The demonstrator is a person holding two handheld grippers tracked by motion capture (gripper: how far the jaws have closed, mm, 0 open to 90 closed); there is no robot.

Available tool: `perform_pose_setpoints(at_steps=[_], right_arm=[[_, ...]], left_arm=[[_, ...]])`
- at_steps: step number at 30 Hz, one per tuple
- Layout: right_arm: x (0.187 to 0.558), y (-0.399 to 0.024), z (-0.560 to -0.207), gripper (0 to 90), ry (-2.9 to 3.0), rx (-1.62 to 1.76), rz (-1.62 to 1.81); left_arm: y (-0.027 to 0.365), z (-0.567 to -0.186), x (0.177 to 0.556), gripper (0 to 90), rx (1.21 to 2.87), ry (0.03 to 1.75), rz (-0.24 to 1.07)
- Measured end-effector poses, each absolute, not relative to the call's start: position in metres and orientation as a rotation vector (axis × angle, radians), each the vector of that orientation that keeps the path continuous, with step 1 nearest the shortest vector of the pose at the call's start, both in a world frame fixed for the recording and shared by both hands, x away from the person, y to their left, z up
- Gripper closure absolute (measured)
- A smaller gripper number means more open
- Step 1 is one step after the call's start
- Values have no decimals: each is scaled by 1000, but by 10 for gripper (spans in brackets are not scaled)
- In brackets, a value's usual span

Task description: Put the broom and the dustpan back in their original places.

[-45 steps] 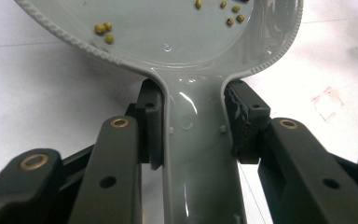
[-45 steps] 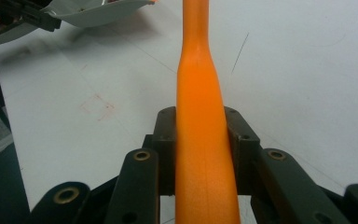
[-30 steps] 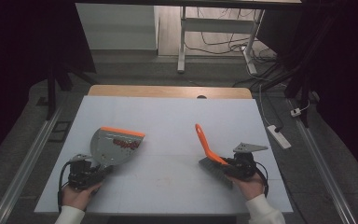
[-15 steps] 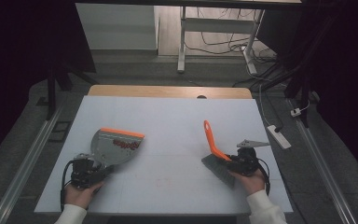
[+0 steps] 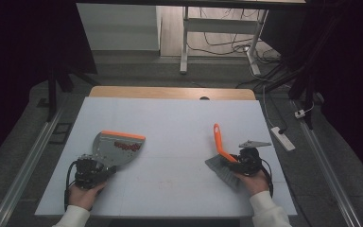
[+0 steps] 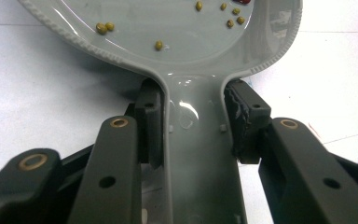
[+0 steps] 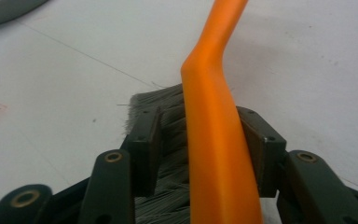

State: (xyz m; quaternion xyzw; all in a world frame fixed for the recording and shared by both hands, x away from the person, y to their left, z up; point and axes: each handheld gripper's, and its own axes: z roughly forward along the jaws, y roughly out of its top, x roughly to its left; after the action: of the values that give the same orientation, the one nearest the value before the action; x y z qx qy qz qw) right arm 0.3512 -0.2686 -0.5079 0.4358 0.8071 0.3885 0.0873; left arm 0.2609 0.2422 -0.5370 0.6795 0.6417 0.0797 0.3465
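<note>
A grey dustpan (image 5: 115, 149) with an orange front lip lies on the white table (image 5: 179, 118) at the left. Small red and yellow bits lie in its tray (image 6: 177, 23). My left gripper (image 5: 90, 169) is shut on the dustpan's grey handle (image 6: 198, 140), one jaw on each side. At the right, my right gripper (image 5: 241, 163) is shut on a brush with an orange handle (image 5: 219, 139) and dark grey bristles (image 5: 220, 170). The orange handle (image 7: 212, 116) rises between the jaws, and the bristles (image 7: 161, 100) rest on the table.
A wooden strip (image 5: 170, 92) runs along the table's far edge. A white power strip (image 5: 282, 138) lies on the floor to the right. A desk frame and cables (image 5: 217, 42) stand beyond the table. Faint red marks (image 5: 163, 182) show on the table's near middle.
The brush has moved right and toward the table's near edge with my right gripper, and its handle now stands more upright. The left gripper and the dustpan have barely moved.
</note>
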Motion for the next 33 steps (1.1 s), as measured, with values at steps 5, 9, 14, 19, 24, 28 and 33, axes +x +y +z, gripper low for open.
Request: perform_pose_setpoints(at_steps=[5, 9, 14, 19, 24, 28, 33], right_arm=[[352, -268, -508, 483, 2386, 1300, 1121], [352, -268, -509, 459, 2375, 1307, 1090], [351, -268, -507, 451, 2332, 1290, 1067], [348, -271, -502, 450, 2304, 1255, 1082], [342, -271, -496, 454, 2320, 1158, 1109], [336, -267, -494, 459, 2361, 1067, 1134], [327, -262, -492, 466, 2398, 977, 1177]], left_arm=[[242, -536, 260, 529, 1761, 1653, 231], [244, -533, 256, 426, 1766, 1623, 245], [248, -526, 246, 396, 1785, 1580, 301], [252, -517, 241, 400, 1809, 1517, 329], [249, -513, 242, 413, 1854, 1390, 315], [244, -511, 245, 415, 1891, 1310, 318], [237, -508, 250, 412, 1931, 1222, 319]])
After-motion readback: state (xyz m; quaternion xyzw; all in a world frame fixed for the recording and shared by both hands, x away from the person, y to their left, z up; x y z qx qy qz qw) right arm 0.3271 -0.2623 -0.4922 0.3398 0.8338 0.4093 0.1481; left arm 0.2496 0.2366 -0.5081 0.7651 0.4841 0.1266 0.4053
